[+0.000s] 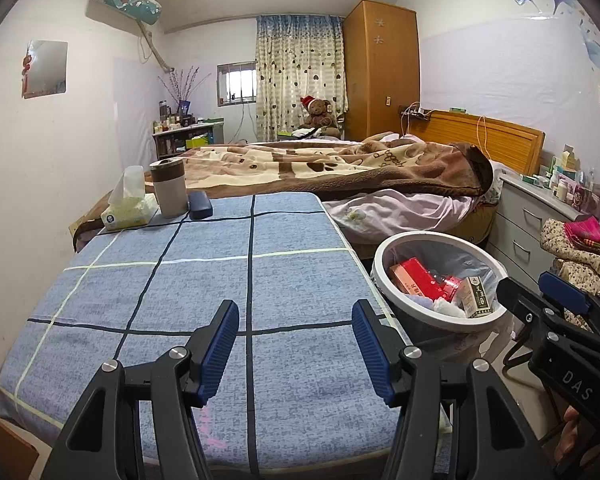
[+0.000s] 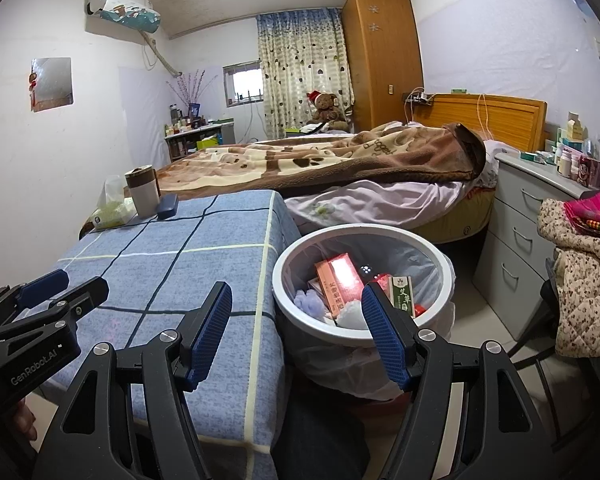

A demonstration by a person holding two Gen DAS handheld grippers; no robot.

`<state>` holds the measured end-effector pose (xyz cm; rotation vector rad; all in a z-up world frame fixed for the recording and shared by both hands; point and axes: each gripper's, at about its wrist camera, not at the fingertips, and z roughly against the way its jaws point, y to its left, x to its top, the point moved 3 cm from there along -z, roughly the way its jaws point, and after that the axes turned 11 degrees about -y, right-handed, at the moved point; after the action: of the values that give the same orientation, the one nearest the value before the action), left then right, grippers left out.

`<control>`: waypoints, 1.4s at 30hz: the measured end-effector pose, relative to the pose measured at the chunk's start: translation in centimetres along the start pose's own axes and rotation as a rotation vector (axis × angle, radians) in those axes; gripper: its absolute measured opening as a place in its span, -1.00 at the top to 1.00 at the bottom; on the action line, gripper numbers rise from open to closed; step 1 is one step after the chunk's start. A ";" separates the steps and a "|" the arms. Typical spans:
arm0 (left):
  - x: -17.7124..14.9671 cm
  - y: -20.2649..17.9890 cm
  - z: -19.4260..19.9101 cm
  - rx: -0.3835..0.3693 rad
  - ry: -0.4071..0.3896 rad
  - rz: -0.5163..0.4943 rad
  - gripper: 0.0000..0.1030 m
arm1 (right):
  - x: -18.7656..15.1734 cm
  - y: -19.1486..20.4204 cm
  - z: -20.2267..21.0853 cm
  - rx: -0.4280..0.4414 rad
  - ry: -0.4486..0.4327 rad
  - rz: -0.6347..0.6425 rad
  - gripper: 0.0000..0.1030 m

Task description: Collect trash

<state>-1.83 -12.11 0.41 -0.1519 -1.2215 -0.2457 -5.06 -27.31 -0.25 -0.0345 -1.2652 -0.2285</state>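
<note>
While both grippers hover empty with fingers spread wide, the left gripper (image 1: pixel 296 352) sits over the near part of the blue checked tabletop (image 1: pixel 204 280), and the right gripper (image 2: pixel 296 334) straddles its right edge. Just beside that edge stands a white-rimmed trash bin (image 2: pixel 284 264), lined with a bag and holding red and green boxes (image 2: pixel 336 280). At the tabletop's far left corner stand a tissue pack (image 1: pixel 128 210), a cup (image 1: pixel 169 188) and a dark case (image 1: pixel 200 205). Beyond lies a bed (image 1: pixel 340 168).
</note>
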 end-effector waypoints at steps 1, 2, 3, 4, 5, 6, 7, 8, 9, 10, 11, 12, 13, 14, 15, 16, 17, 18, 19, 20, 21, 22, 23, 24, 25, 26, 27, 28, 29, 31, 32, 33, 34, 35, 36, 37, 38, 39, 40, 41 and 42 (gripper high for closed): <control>0.0 0.0 0.1 0.000 0.001 0.000 -0.14 | 0.0 0.0 0.0 0.000 0.000 0.001 -0.34; 0.0 0.0 0.0 0.000 0.002 0.001 -0.14 | 0.0 0.0 0.0 -0.002 -0.001 0.002 -0.34; 0.0 0.0 0.1 -0.001 0.002 0.000 -0.14 | 0.0 0.0 0.1 0.000 -0.001 0.002 -0.34; 0.0 0.0 0.1 -0.002 0.001 -0.001 -0.14 | 0.0 0.1 0.1 0.000 -0.001 0.001 -0.34; 0.0 0.1 0.0 -0.001 0.001 0.000 -0.14 | 0.0 0.1 0.0 -0.002 -0.001 0.002 -0.34; 0.1 0.1 0.1 -0.001 0.000 0.000 -0.14 | 0.0 0.1 0.1 -0.002 -0.001 0.002 -0.34; 0.1 0.1 0.1 -0.001 0.000 -0.001 -0.14 | 0.0 0.1 0.1 -0.001 -0.001 0.001 -0.34; 0.0 0.1 0.0 0.000 0.001 0.001 -0.14 | 0.0 0.1 0.1 -0.002 -0.001 0.002 -0.34; 0.1 0.1 0.0 0.000 0.002 0.001 -0.14 | 0.0 0.1 0.1 -0.002 -0.001 0.003 -0.34; 0.0 0.1 0.0 -0.001 0.002 0.000 -0.14 | 0.0 0.1 0.1 -0.001 -0.001 0.002 -0.34; 0.1 0.2 0.0 -0.001 0.002 0.001 -0.14 | 0.0 0.1 0.1 -0.001 -0.001 0.002 -0.34; 0.0 0.1 0.0 -0.001 0.000 0.001 -0.14 | 0.0 0.0 0.1 -0.001 -0.002 0.002 -0.34; 0.1 0.1 0.1 -0.001 0.001 -0.001 -0.14 | 0.0 0.1 0.1 -0.001 -0.003 0.002 -0.34; 0.0 0.1 0.0 -0.001 0.002 0.000 -0.14 | 0.1 0.1 0.1 -0.001 -0.003 0.002 -0.34; 0.0 0.1 0.0 -0.001 0.001 0.001 -0.14 | 0.1 0.1 0.1 -0.001 -0.002 0.002 -0.34; 0.1 0.1 0.1 -0.001 0.001 -0.001 -0.14 | 0.1 0.1 0.1 -0.001 -0.002 0.002 -0.34; 0.0 0.1 0.0 -0.001 0.002 0.000 -0.14 | 0.1 0.1 0.1 -0.002 -0.002 0.002 -0.34; 0.0 0.1 0.0 0.000 0.001 0.001 -0.14 | 0.2 0.0 0.1 -0.002 -0.002 0.001 -0.34; 0.1 0.2 0.1 0.000 0.000 0.000 -0.14 | 0.2 0.1 0.1 -0.001 -0.002 0.002 -0.34; 0.0 0.1 0.0 -0.001 0.000 0.000 -0.14 | 0.2 0.1 0.1 -0.002 -0.002 0.003 -0.34; 0.0 0.2 0.1 0.000 -0.001 0.000 -0.14 | 0.2 0.1 0.1 -0.001 -0.003 0.003 -0.34; 0.0 0.1 0.0 -0.001 0.000 0.000 -0.14 | 0.2 0.1 0.1 -0.001 -0.003 0.003 -0.34; 0.1 0.2 0.0 -0.001 0.000 0.000 -0.14 | 0.2 0.1 0.1 0.000 -0.003 0.003 -0.34; 0.1 0.2 0.0 -0.001 -0.001 0.000 -0.14 | 0.3 0.1 0.1 0.001 -0.004 0.005 -0.34; 0.1 0.3 0.0 -0.001 0.000 -0.001 -0.14 | 0.3 0.1 0.1 0.002 -0.004 0.006 -0.34; 0.1 0.3 0.0 0.000 0.001 0.000 -0.14 | 0.3 0.2 0.2 0.002 -0.004 0.007 -0.34; 0.1 0.3 -0.1 0.001 0.000 0.001 -0.14 | 0.3 0.2 0.1 0.003 -0.004 0.008 -0.34; 0.2 0.4 0.0 0.001 0.000 0.001 -0.14 | 0.3 0.2 0.2 0.004 -0.004 0.009 -0.34; 0.1 0.3 -0.1 0.000 0.000 0.000 -0.14 | 0.4 0.2 0.1 0.004 -0.004 0.009 -0.34; 0.2 0.4 0.0 0.000 0.001 0.000 -0.14 | 0.3 0.2 0.2 0.003 -0.004 0.010 -0.34; 0.1 0.4 -0.1 0.000 0.001 -0.001 -0.14 | 0.3 0.2 0.2 0.003 -0.004 0.010 -0.34; 0.1 0.4 -0.1 0.000 0.001 0.001 -0.14 | 0.3 0.2 0.2 0.003 -0.004 0.010 -0.34; 0.1 0.4 -0.1 0.000 0.001 0.001 -0.14 | 0.3 0.2 0.2 0.003 -0.004 0.009 -0.34; 0.1 0.4 -0.1 0.000 0.001 0.000 -0.14 | 0.3 0.2 0.2 0.003 -0.005 0.009 -0.34; 0.1 0.4 -0.1 0.000 0.001 0.000 -0.14 | 0.3 0.2 0.2 0.003 -0.005 0.008 -0.34; 0.2 0.5 0.0 0.000 0.000 0.001 -0.14 | 0.3 0.2 0.2 0.003 -0.005 0.009 -0.34; 0.2 0.4 0.0 0.000 0.001 0.001 -0.14 | 0.3 0.2 0.2 0.002 -0.005 0.009 -0.34; 0.1 0.4 0.0 0.001 0.001 0.001 -0.14 | 0.3 0.2 0.2 0.002 -0.004 0.009 -0.34; 0.1 0.4 0.0 0.001 0.000 0.001 -0.14 | 0.3 0.2 0.2 0.004 -0.005 0.009 -0.34; 0.1 0.4 -0.1 0.000 0.001 0.001 -0.14 | 0.3 0.3 0.2 0.004 -0.005 0.010 -0.34; 0.1 0.4 0.0 0.000 0.001 0.002 -0.14 | 0.4 0.2 0.2 0.004 -0.005 0.011 -0.34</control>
<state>-1.64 -11.73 0.54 -0.1524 -1.2202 -0.2440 -5.11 -27.09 0.18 -0.0388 -1.2700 -0.2167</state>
